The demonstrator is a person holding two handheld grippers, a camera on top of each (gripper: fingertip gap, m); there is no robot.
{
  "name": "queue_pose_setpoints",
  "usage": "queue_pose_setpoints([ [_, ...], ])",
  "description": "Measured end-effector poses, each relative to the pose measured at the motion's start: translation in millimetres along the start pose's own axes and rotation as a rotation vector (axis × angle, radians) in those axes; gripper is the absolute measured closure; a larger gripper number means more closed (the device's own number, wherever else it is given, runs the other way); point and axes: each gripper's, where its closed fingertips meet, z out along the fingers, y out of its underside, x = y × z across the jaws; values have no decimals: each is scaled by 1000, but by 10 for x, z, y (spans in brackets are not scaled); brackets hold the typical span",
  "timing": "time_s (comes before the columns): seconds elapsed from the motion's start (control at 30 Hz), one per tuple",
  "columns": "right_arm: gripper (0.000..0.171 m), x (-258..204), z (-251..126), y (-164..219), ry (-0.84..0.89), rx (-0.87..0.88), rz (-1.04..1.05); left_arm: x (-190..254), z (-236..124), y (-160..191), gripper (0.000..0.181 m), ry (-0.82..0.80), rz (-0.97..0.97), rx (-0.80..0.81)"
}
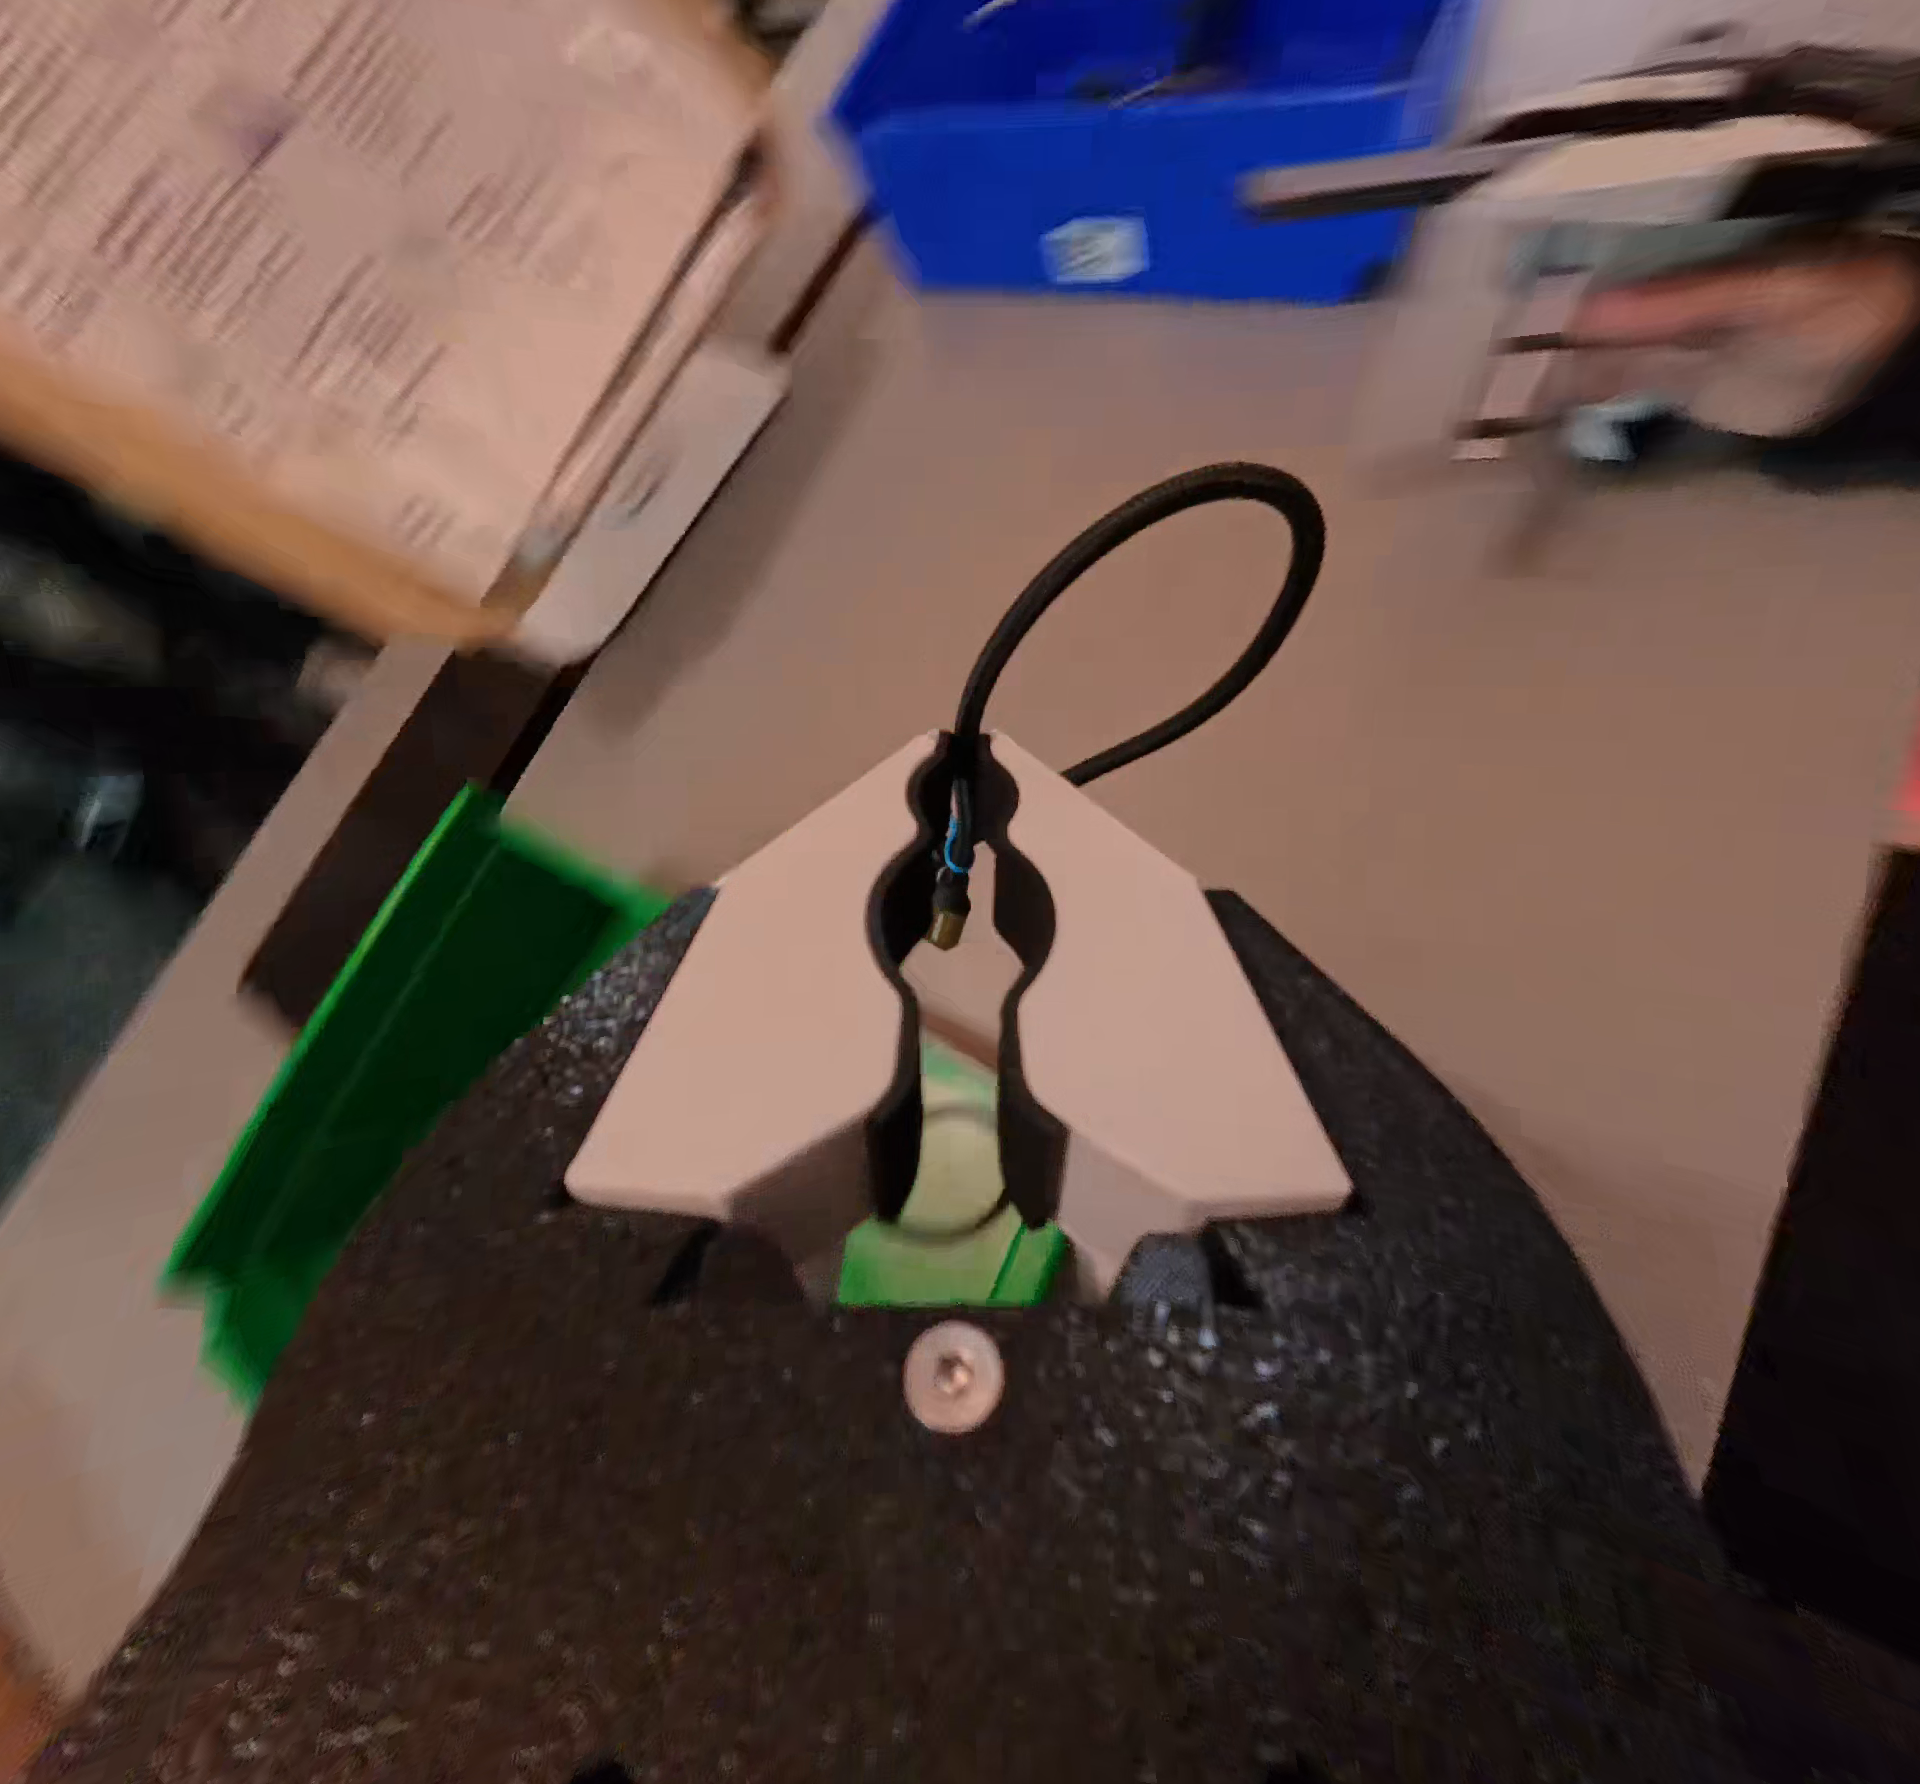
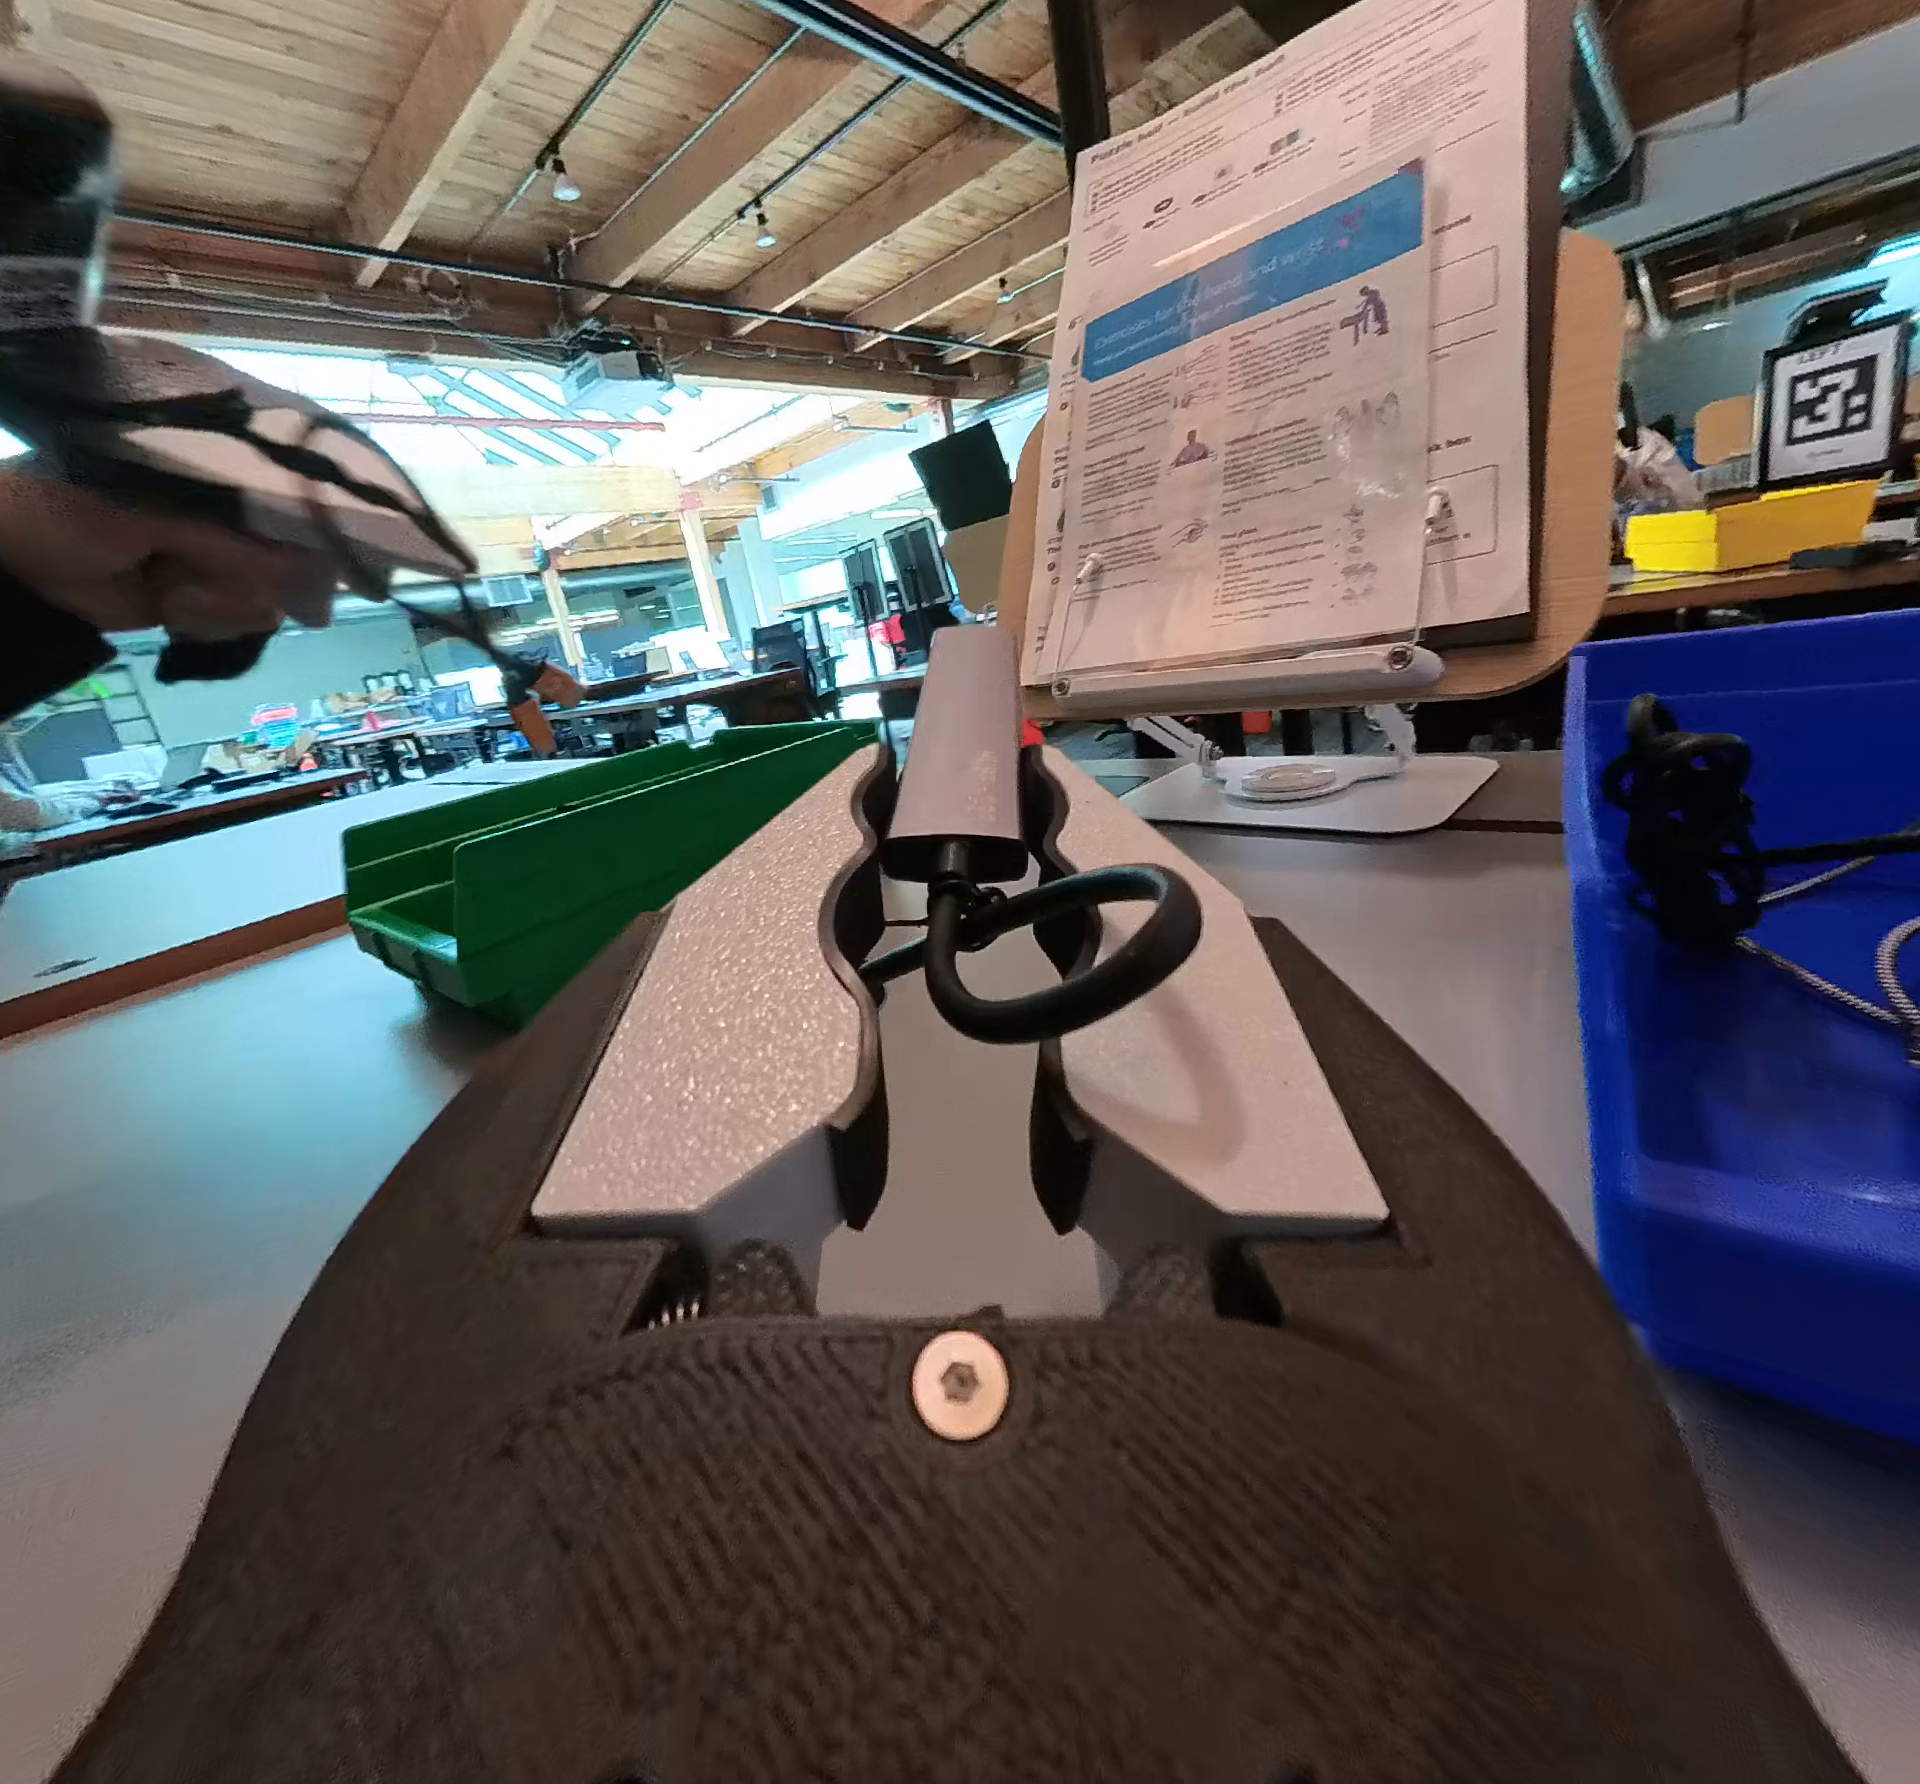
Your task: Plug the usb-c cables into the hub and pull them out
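Observation:
My left gripper is shut on a black braided usb-c cable. The cable loops out ahead of the fingertips, and its small plug hangs in the gap between the fingers. My right gripper is shut on the grey hub, which points forward and slightly up over the table. The hub's short black lead curls back between the fingers. In the right wrist view, my left gripper shows at the far left, raised, with the cable's plug end dangling apart from the hub. The left wrist view is motion-blurred.
A green bin lies left of the hub, and it also shows in the left wrist view. A blue bin holding more cables stands at the right. A document stand with papers is behind. The grey table has an edge at the left.

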Motion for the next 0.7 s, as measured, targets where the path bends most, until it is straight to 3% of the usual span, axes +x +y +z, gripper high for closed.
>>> queue_pose_setpoints([
  [0.07,148,25,-13,-14,18,5,-26,553,225,-108,180,176,217,57],
  [0.23,148,31,-26,-26,27,9,-47,1470,939,420,180,345,669,-74],
  [0.33,148,37,-37,-36,28,14,-46,1601,1149,699,165,345,698,-163],
  [0.47,148,46,-34,-36,26,12,-44,1577,1067,676,151,390,359,-105],
  [0.6,148,40,-24,-29,21,7,-56,1064,1116,734,145,81,-269,-160],
  [0.7,148,28,-24,-29,17,6,-60,1164,1174,853,137,59,-511,-197],
])
